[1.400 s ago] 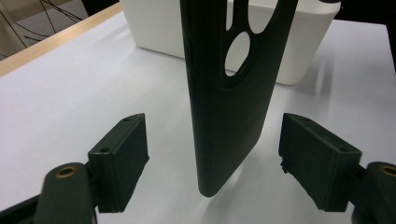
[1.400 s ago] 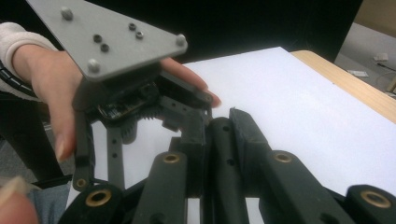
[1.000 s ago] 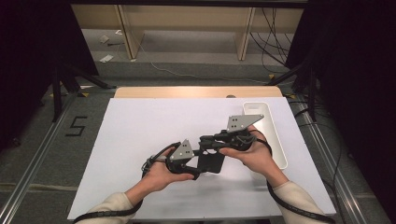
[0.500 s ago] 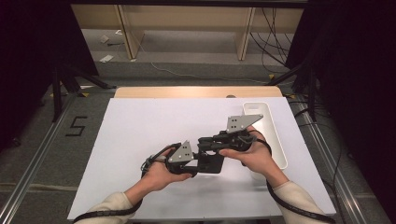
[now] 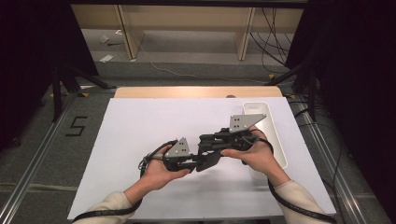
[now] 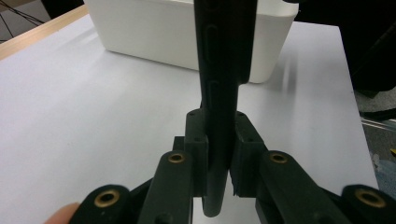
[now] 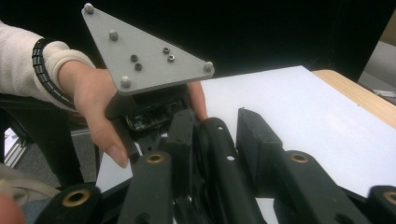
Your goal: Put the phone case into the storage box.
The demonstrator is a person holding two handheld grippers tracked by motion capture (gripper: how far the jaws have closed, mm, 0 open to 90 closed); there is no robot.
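The white table (image 5: 140,140) carries everything, with a strip of bare wood at its far edge. A long white bin (image 5: 275,140) lies along its right side; in the left gripper view the same bin (image 6: 154,32) stands beyond the jaw tips, well apart from them.

Over the middle of the table the person's two hands meet. The left gripper (image 5: 194,161) points toward the right gripper (image 5: 205,148), and a flat black piece (image 5: 208,158) hangs between the two.

In the left gripper view that black piece (image 6: 223,70) stands upright, its rounded lower end seated between the two pads. The jaws have just been closing, and now they clench it from both sides with no gap showing.

In the right gripper view the same piece (image 7: 224,158) lies along the inside of the left-hand jaw, while the right-hand jaw stands a little apart from it. These jaws have just been opening and are released. Past their tips the left hand (image 7: 93,102) holds its gripper, grey three-cornered plate (image 7: 144,51) on top.
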